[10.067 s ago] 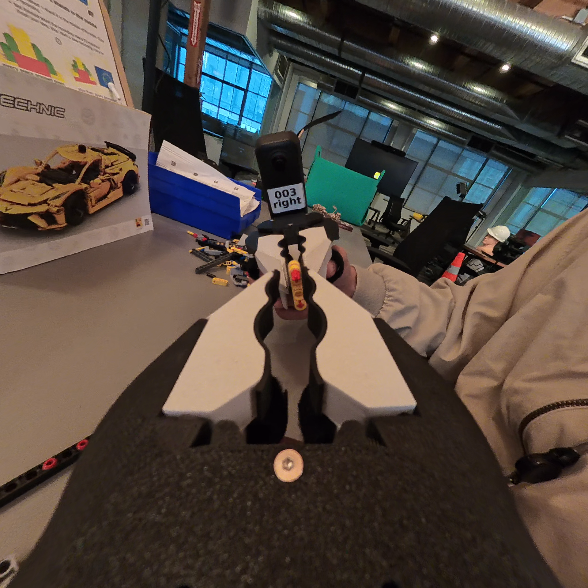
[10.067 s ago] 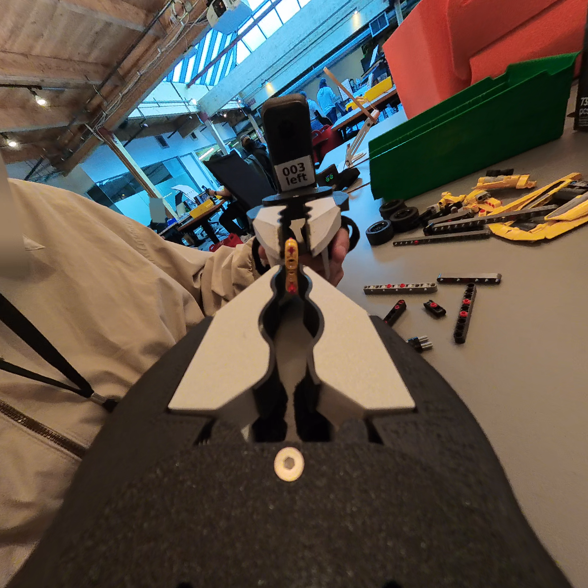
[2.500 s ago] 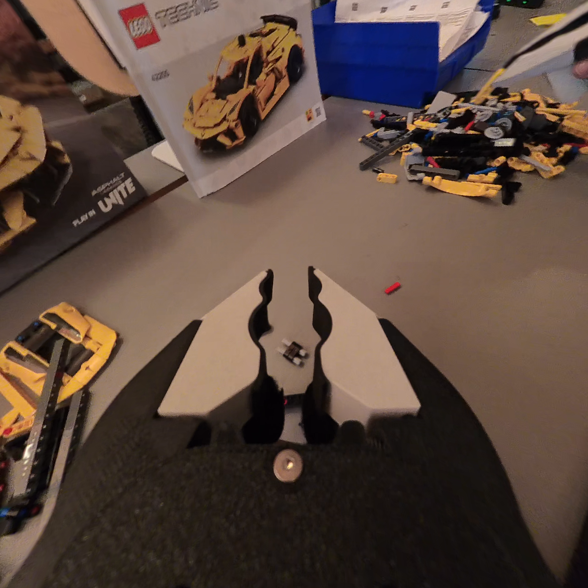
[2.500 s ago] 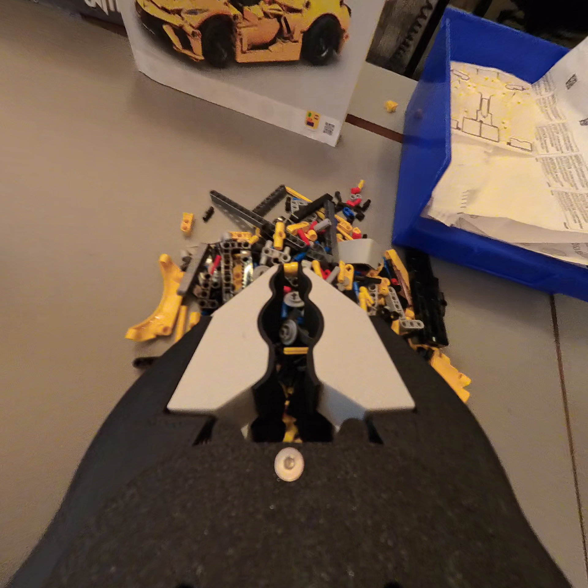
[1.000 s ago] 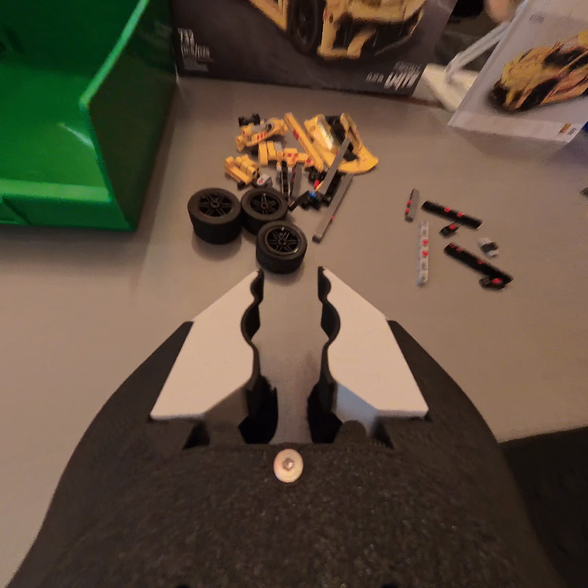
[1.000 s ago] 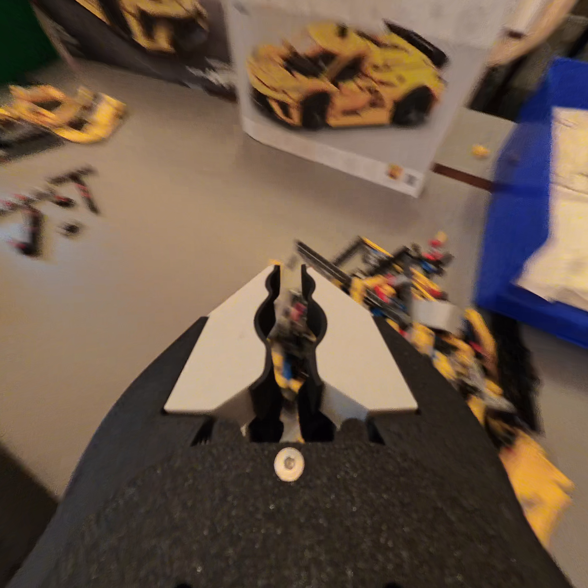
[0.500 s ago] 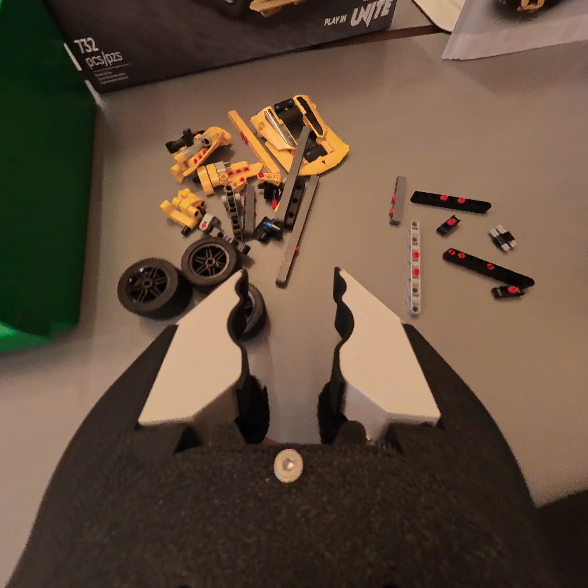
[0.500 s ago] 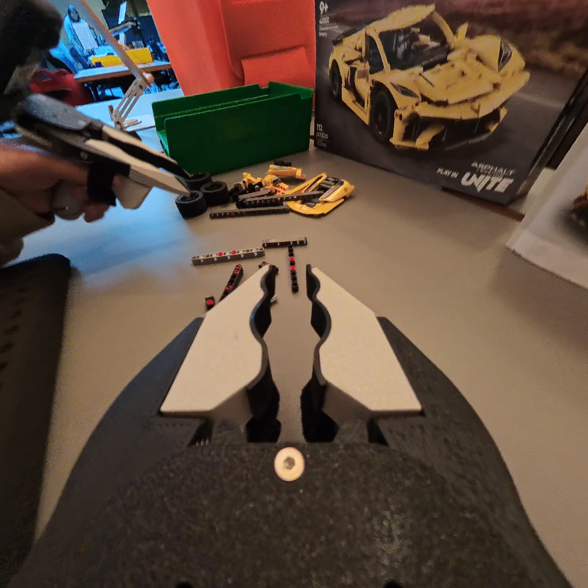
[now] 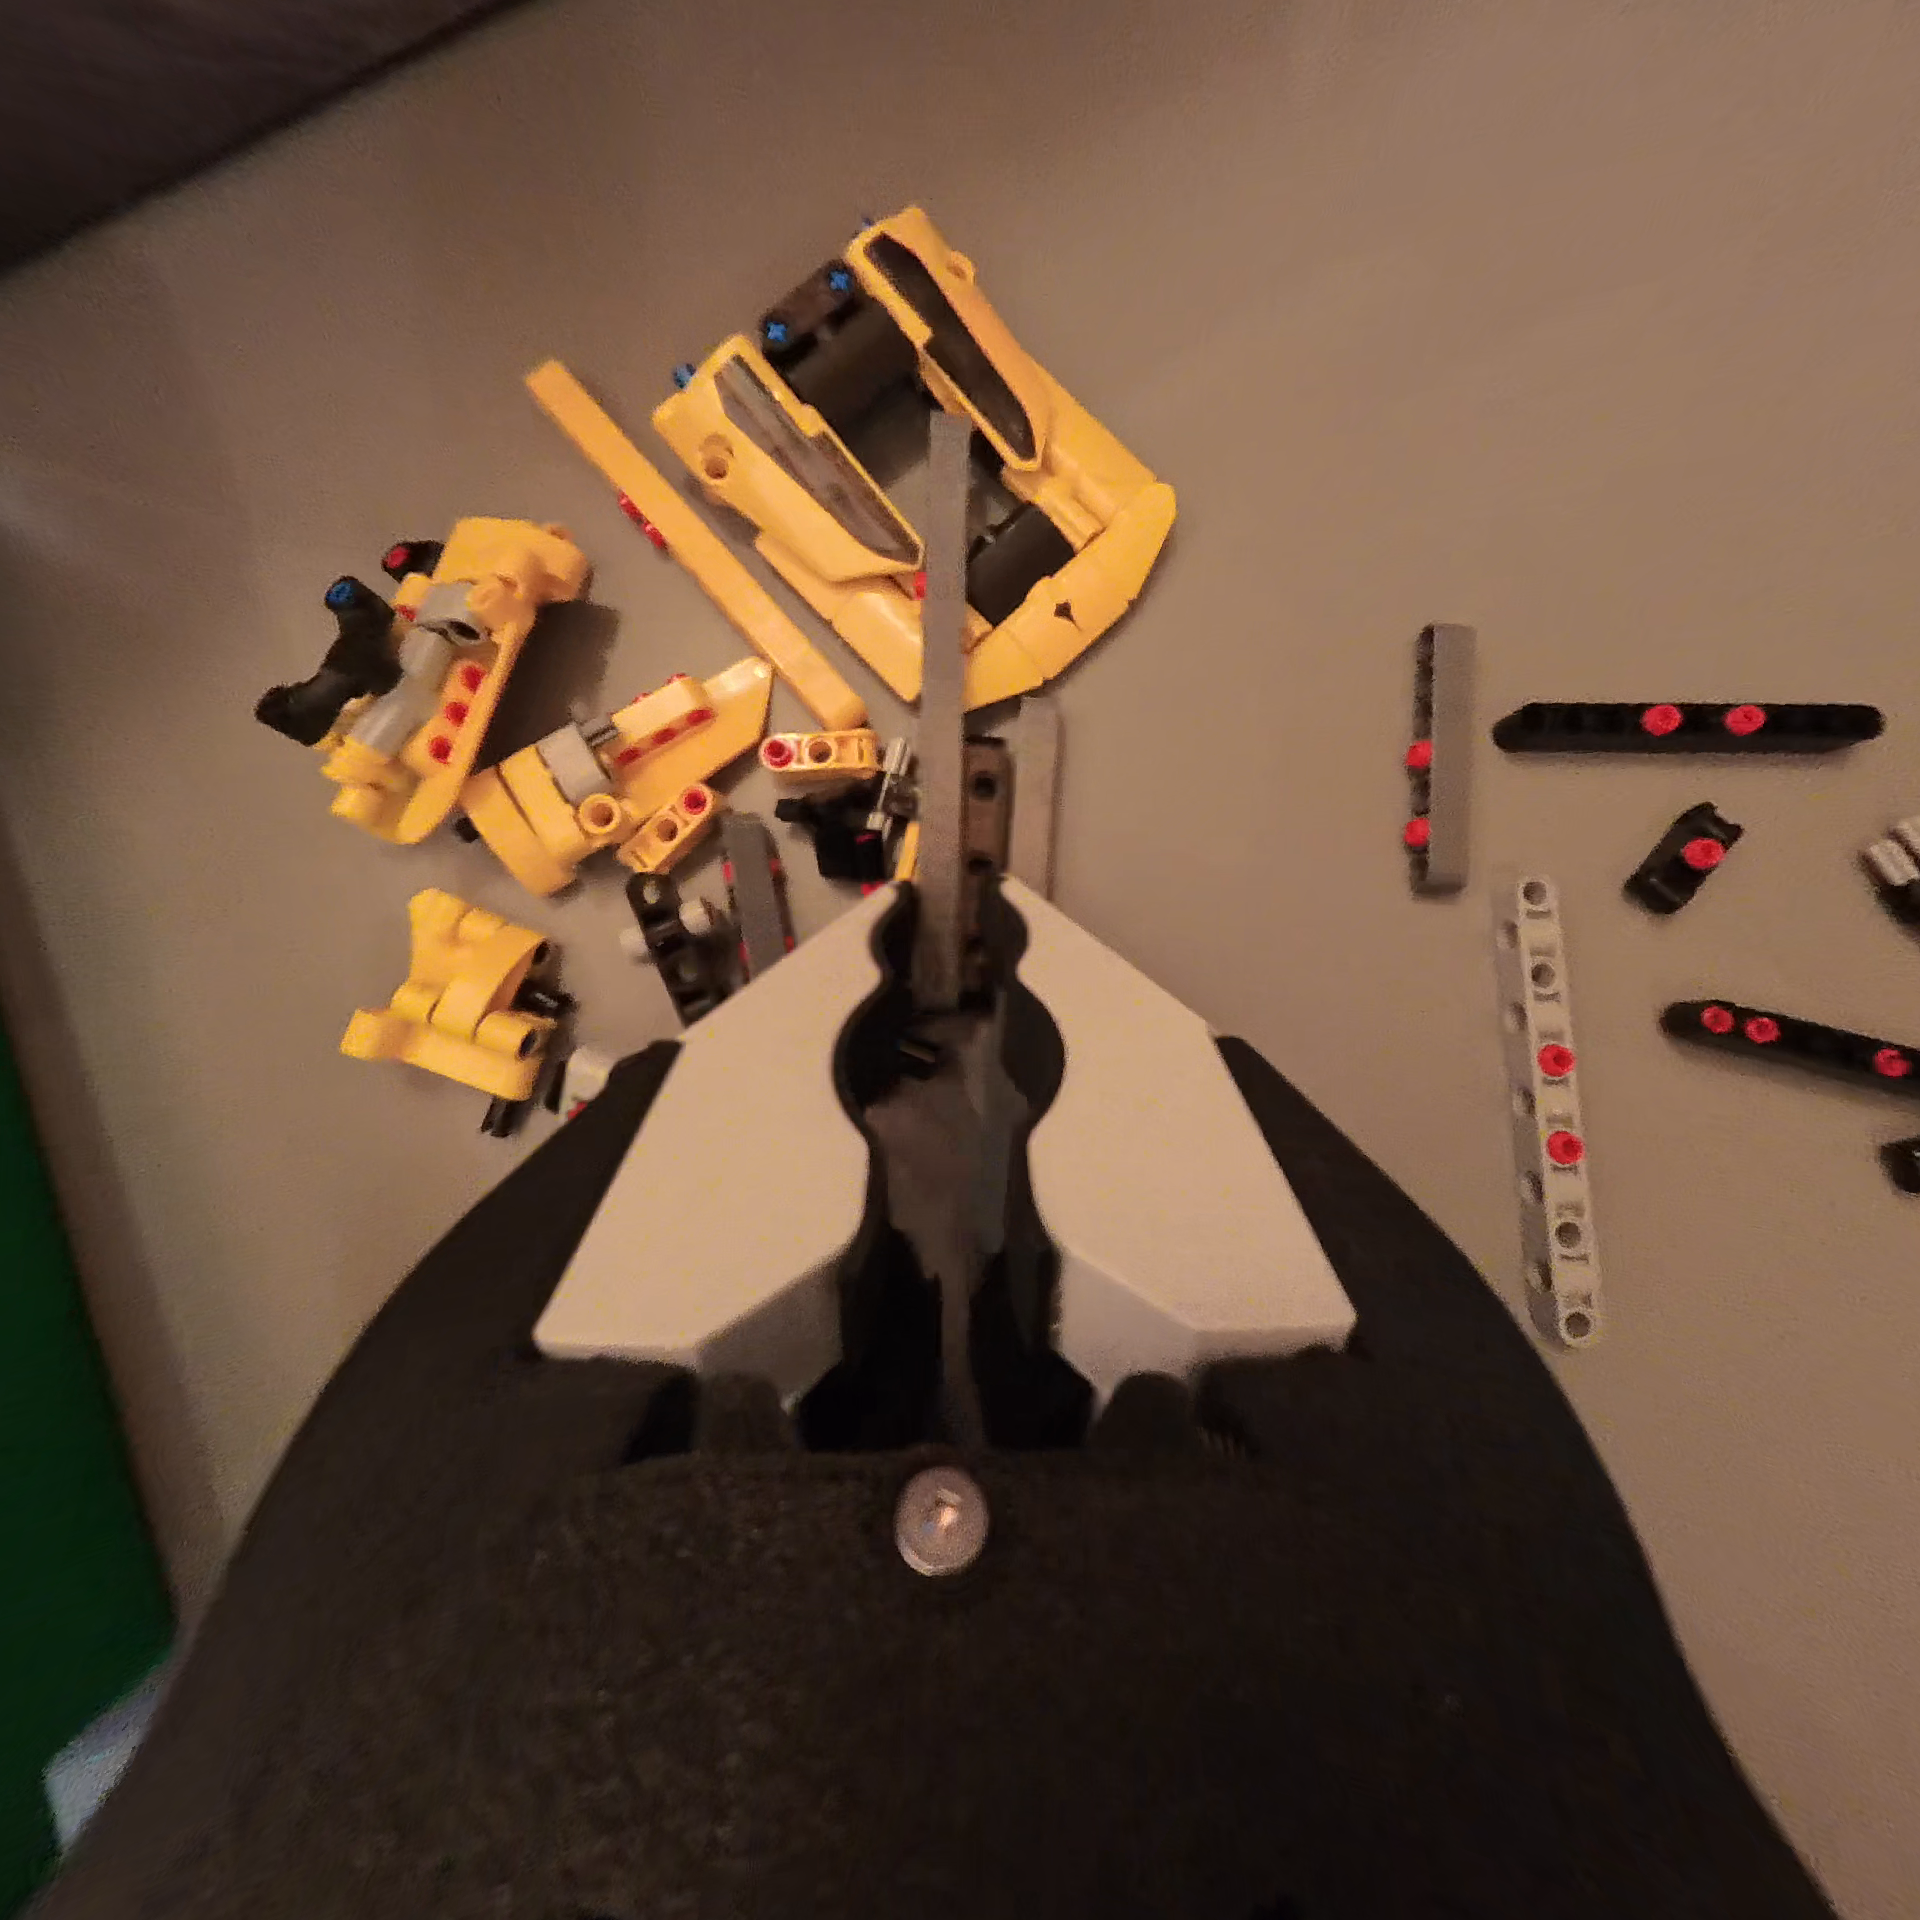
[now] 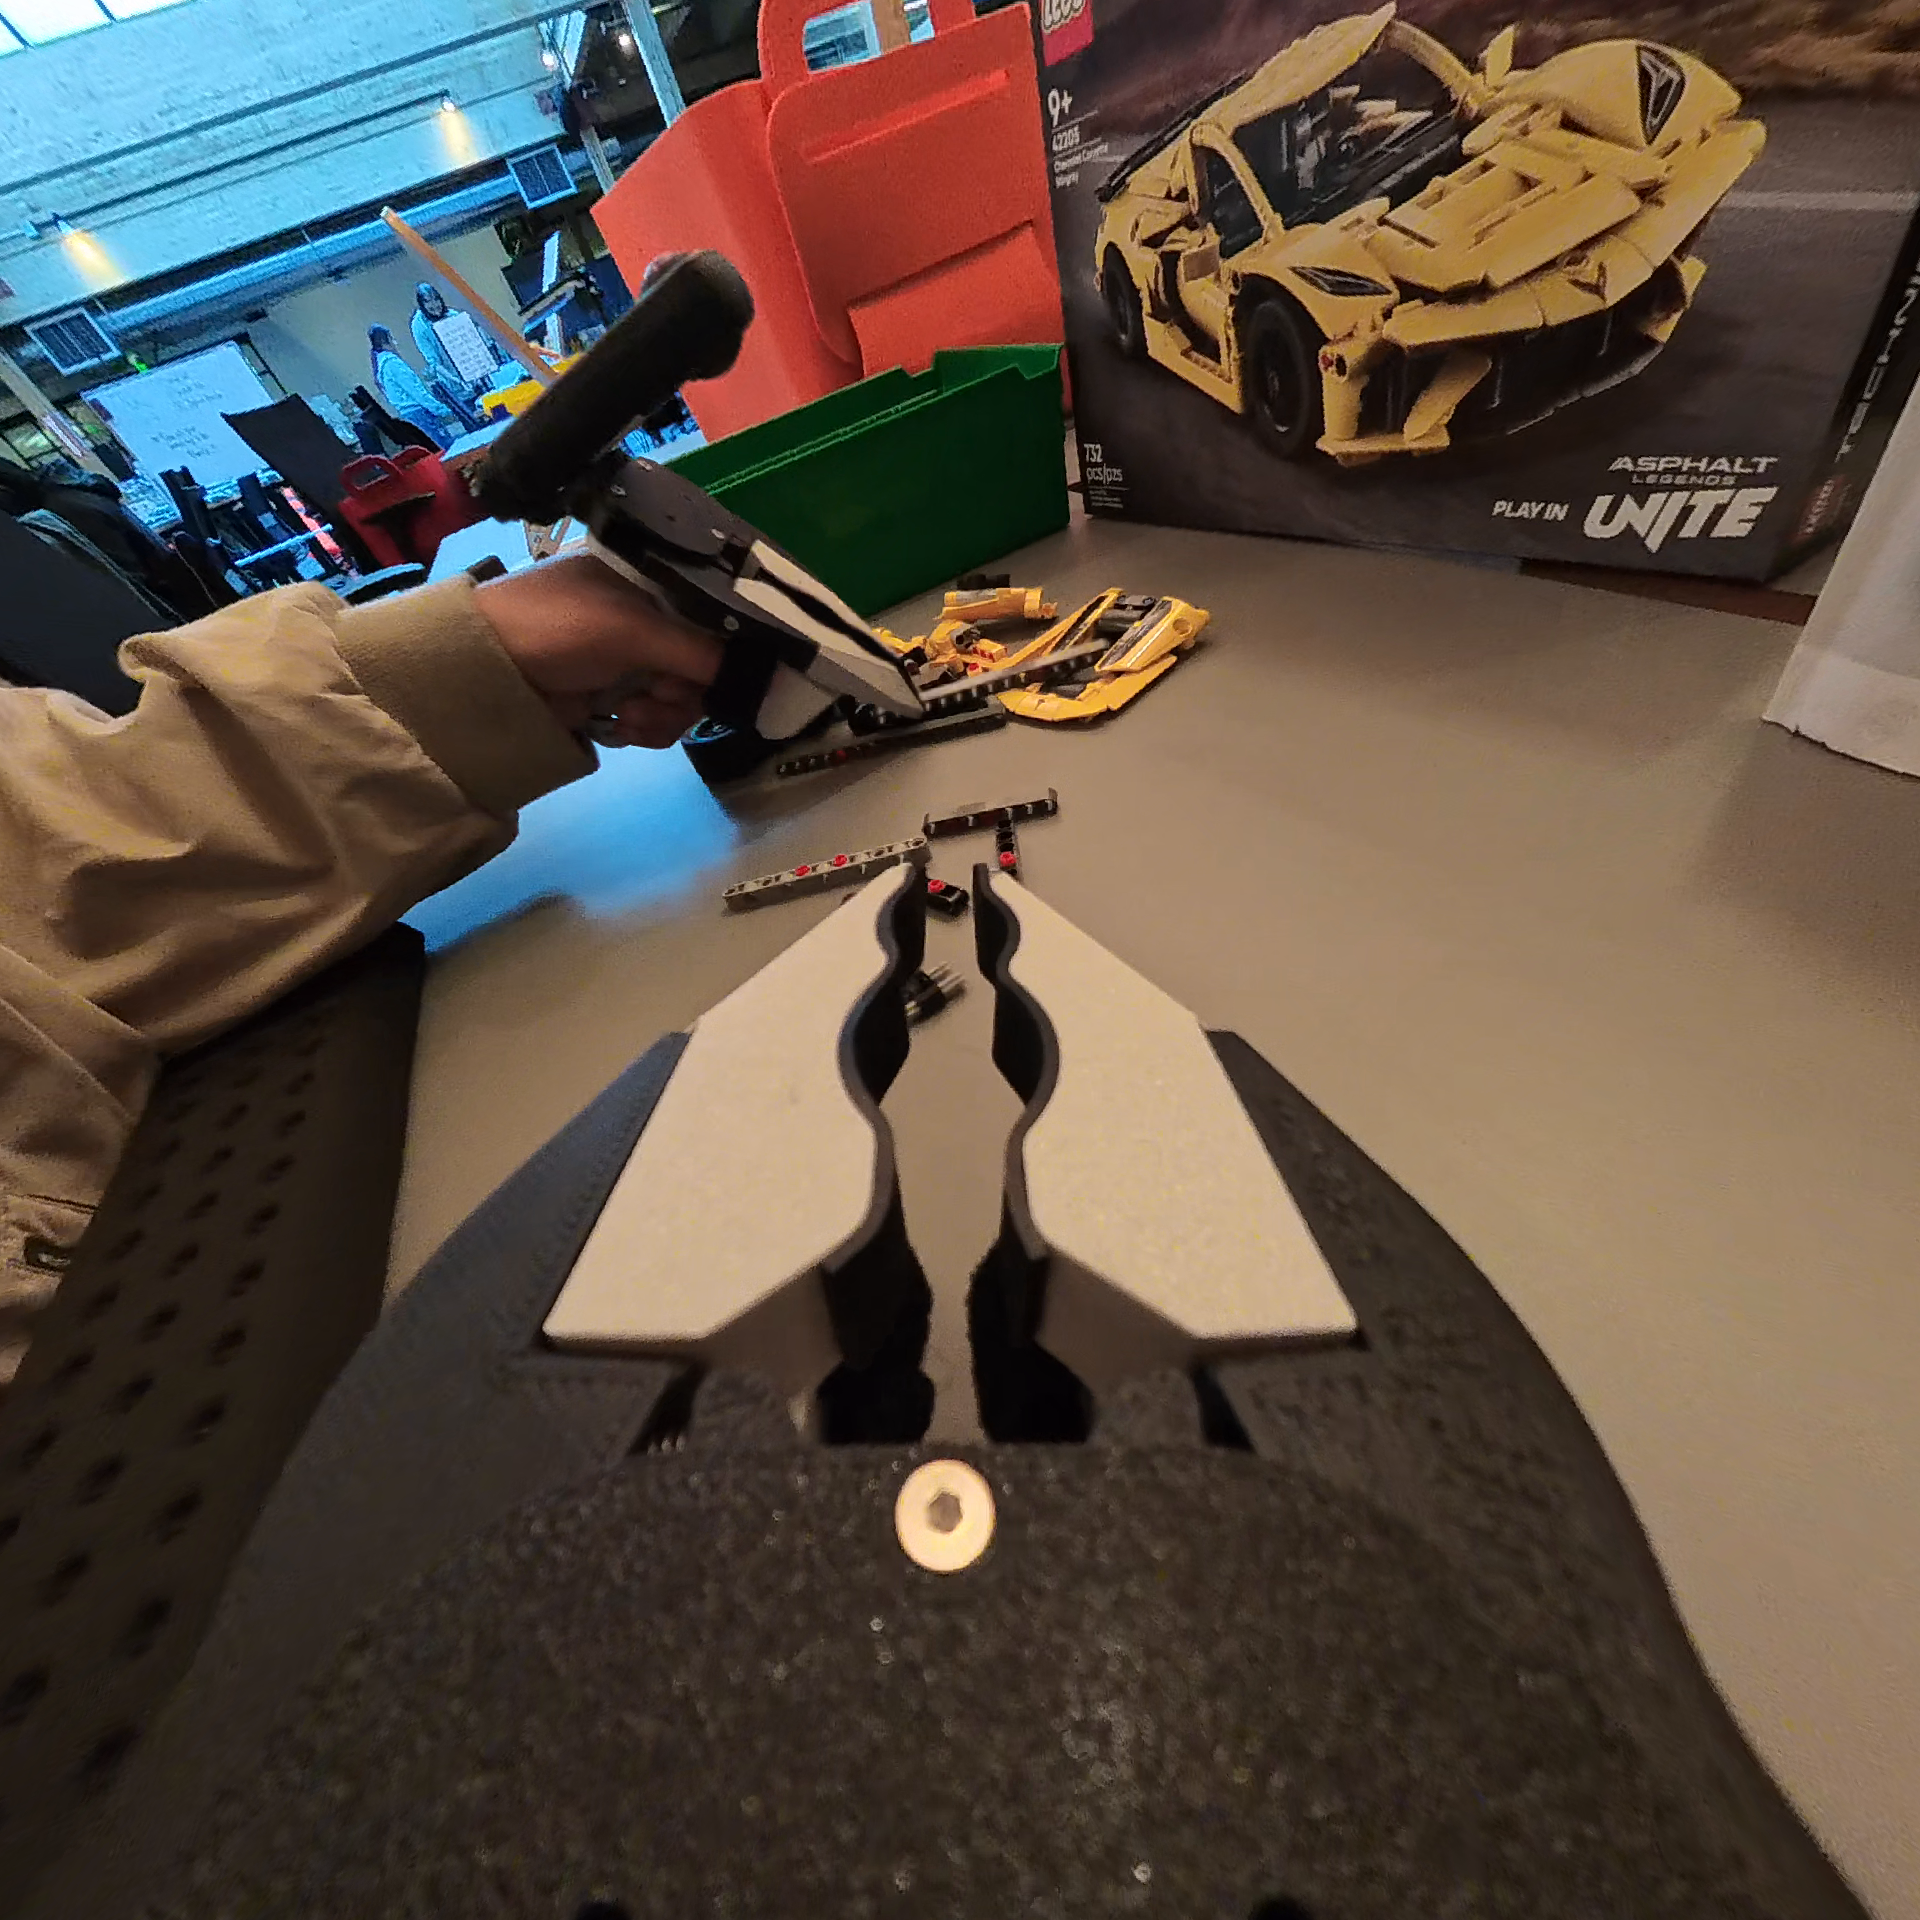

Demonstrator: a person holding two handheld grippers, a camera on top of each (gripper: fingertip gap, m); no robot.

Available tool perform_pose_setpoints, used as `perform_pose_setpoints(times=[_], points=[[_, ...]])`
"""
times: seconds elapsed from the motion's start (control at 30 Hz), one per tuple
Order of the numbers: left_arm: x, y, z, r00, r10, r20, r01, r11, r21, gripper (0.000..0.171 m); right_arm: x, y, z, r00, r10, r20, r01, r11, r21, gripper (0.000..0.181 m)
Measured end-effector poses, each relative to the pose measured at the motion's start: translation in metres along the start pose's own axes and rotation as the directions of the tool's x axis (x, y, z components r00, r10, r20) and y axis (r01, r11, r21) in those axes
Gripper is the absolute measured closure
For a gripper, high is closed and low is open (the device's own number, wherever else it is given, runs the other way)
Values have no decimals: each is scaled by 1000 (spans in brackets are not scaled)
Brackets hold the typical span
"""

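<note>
The left tongs [image 9: 940, 914] are closed on a long grey beam [image 9: 943, 665] that runs ahead over the yellow body panel [image 9: 935, 457]; the right tongs [image 10: 948, 894] stand slightly parted and empty above the surface [image 10: 1455, 935], small black pin pieces [image 10: 930, 987] lying between their tips.

The left gripper [image 9: 943, 904] is pinched nearly closed, apparently gripping something, and angled downward. The right gripper [image 10: 948, 883] hovers, jaws slightly parted.
</note>
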State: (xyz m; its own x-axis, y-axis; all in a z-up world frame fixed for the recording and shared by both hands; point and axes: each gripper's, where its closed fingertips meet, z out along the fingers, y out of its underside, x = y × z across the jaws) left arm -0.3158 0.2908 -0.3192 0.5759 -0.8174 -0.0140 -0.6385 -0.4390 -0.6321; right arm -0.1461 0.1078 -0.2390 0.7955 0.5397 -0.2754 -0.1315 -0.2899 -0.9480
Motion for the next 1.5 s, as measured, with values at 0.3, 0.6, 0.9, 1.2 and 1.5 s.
perform_pose_setpoints(times=[0.3,0.6,0.9,1.2,1.5], points=[[23,-7,-49,928,276,252,-306,948,88,164,4,4,1,998,70,0,-70,997,-10,175],[62,50,-44,995,88,47,-92,993,68,164,1,7,5,981,184,55,-183,983,-11,174],[30,37,-41,991,-130,32,125,982,140,140,1,12,4,972,225,63,-224,974,-27,173],[1,18,-24,981,-152,119,138,984,114,143,-2,18,8,964,256,78,-251,966,-60,173],[-13,21,-15,957,-133,258,120,991,64,159,0,18,5,964,258,67,-254,965,-62,173]])
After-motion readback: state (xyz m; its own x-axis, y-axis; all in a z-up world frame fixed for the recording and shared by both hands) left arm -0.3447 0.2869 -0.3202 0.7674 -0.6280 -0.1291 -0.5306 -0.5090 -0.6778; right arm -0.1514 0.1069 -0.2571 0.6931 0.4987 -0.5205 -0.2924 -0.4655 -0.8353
